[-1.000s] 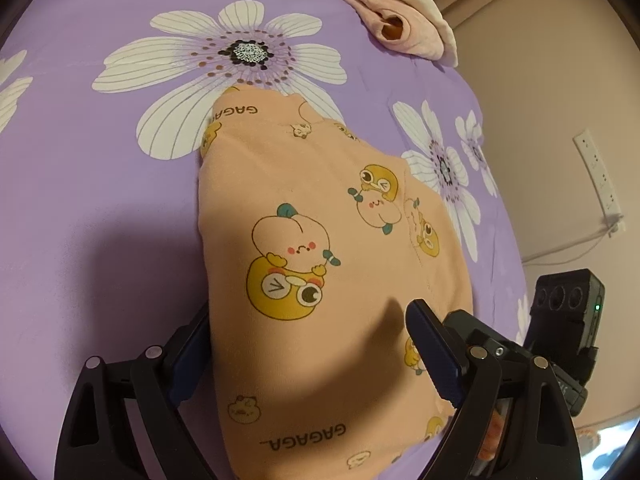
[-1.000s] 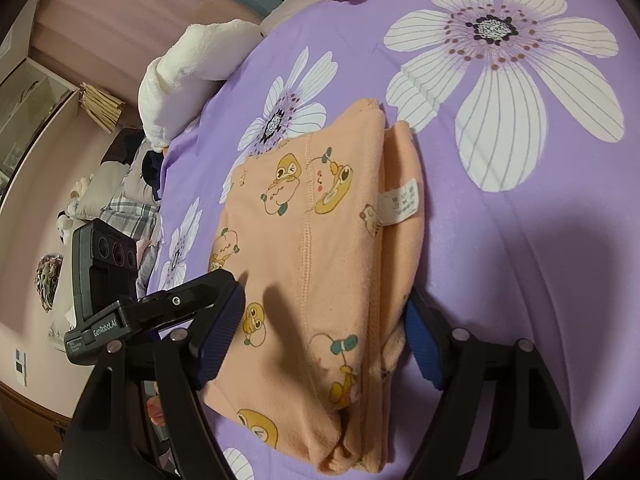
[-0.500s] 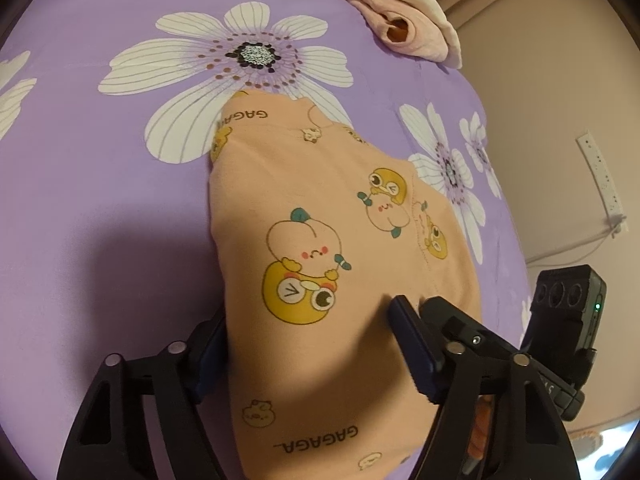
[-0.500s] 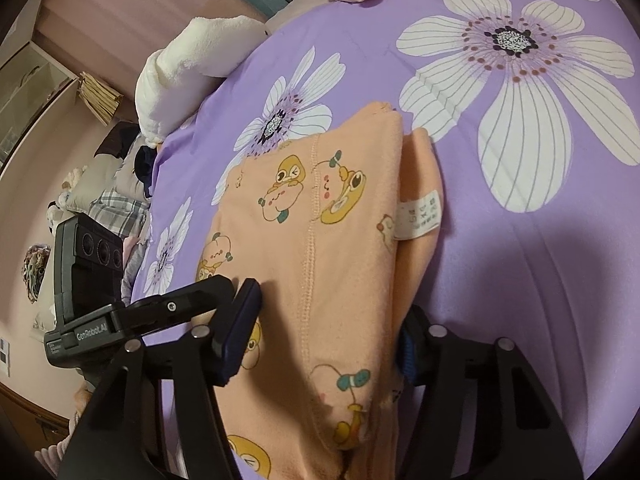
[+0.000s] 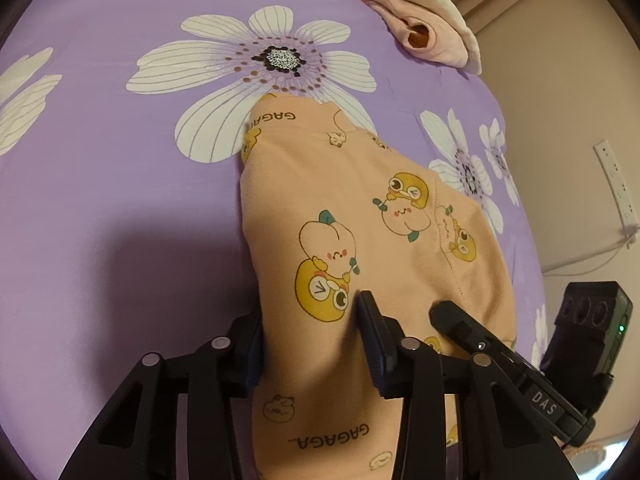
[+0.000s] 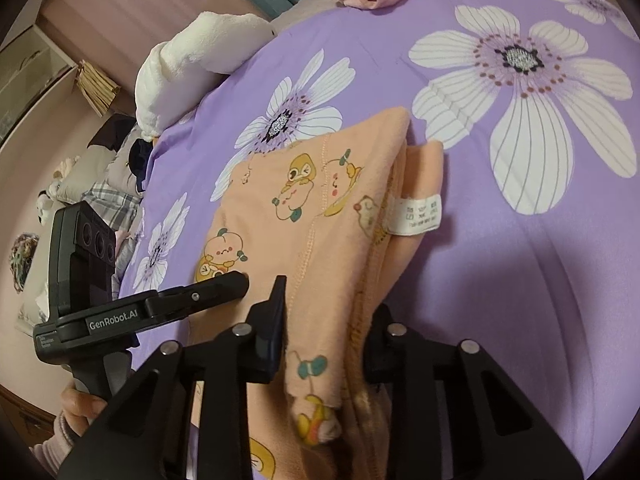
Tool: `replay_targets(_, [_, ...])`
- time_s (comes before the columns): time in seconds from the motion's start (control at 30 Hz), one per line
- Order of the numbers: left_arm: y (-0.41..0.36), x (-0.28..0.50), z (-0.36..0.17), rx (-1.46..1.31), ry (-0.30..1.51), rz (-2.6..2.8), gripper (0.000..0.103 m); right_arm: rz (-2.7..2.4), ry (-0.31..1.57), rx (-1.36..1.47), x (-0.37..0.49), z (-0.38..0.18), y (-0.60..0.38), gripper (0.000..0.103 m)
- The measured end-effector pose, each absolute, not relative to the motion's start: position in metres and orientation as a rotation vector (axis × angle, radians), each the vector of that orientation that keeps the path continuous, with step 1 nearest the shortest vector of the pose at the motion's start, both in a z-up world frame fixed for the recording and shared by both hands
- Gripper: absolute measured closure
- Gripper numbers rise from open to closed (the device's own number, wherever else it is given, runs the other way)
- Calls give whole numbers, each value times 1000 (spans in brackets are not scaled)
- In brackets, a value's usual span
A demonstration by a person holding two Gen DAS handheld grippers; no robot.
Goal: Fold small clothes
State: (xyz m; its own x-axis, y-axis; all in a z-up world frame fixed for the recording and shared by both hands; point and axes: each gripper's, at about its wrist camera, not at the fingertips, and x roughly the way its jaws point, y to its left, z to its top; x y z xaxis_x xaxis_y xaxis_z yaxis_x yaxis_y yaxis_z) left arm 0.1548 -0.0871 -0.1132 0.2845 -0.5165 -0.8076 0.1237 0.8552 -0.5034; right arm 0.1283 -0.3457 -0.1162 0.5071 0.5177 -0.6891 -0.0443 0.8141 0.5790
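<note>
Purple bedsheet (image 5: pixel 120 200); peach garment (image 5: pixel 340 200) atop

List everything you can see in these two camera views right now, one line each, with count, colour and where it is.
peach garment: one, peach with cartoon prints, folded on the bed, its near edge between both grippers' closing jaws
care label: one, white, on the garment's edge
bedsheet: one, purple with white flowers, under everything
pink garment: one, pink, far edge of bed
white plush: one, white, bed's edge
left gripper: one, black
right gripper: one, black
</note>
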Motion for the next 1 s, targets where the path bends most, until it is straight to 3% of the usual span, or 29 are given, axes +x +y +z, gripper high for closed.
replay_targets(0.3, [-86, 149, -104, -379, 1188, -451, 76, 372, 927, 460, 117, -96, -330, 78])
replay_targets(1.0, [-75, 107, -71, -358, 1124, -467, 76, 422, 853, 409, 70, -58, -305, 78])
